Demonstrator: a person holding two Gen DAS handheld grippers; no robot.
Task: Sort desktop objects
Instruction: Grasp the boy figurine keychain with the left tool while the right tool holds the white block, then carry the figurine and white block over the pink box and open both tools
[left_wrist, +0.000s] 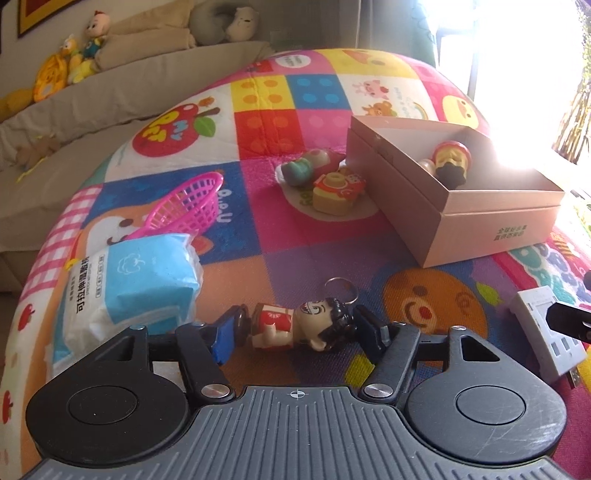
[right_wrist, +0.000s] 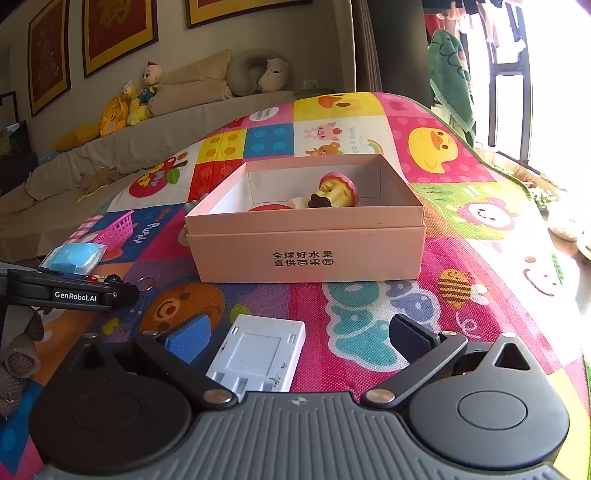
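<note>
A small doll keychain (left_wrist: 280, 325) with black hair and a red shirt lies sideways on the colourful mat. My left gripper (left_wrist: 297, 332) is shut on it, one pad at its feet and the other at its head. The pink cardboard box (left_wrist: 461, 210) stands open ahead to the right, with a red and yellow toy (left_wrist: 448, 162) inside. My right gripper (right_wrist: 299, 338) is open low over the mat. A white plug adapter (right_wrist: 258, 354) lies between its fingers, and neither pad touches it. The box (right_wrist: 306, 254) stands straight ahead of this gripper.
An orange camera toy (left_wrist: 338, 190) and a green-pink figure (left_wrist: 306, 166) lie left of the box. A pink basket (left_wrist: 188, 206) and a blue tissue pack (left_wrist: 129, 288) sit at the mat's left. A beige sofa (right_wrist: 110, 158) with plush toys runs behind.
</note>
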